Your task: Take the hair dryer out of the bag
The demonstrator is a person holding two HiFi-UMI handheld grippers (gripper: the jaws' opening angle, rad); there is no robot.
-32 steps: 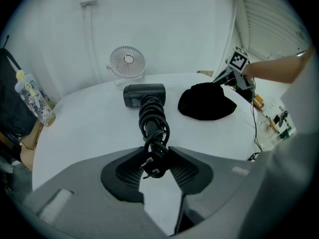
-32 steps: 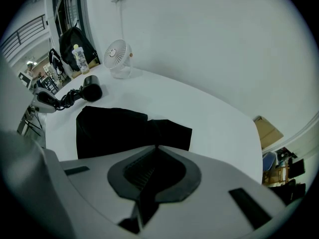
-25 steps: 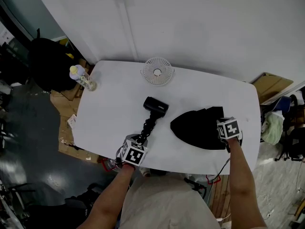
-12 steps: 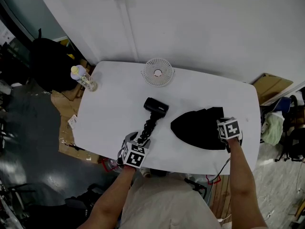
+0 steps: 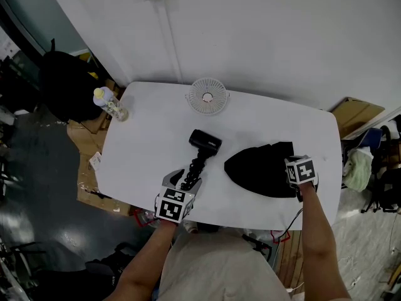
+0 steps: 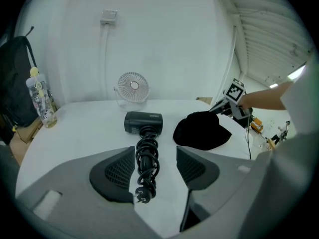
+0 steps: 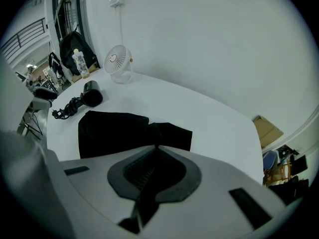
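The dryer [image 5: 204, 141] is out of the bag [image 5: 260, 168]. It lies on the table [image 5: 144, 149], just left of the bag and apart from it. My left gripper [image 6: 155, 156] has just been opening its jaws. They now stand wide apart either side of the cord [image 6: 145, 163] wound on the handle, with the pads off it. My right gripper [image 7: 156, 147] is pinched together on the bag's right edge. I judge the task done, bar drawing my hands clear. The dryer's long axis runs near to far, leaning slightly right. The barrel lies crosswise at the far end, and the plug [image 6: 142, 197] points at me.
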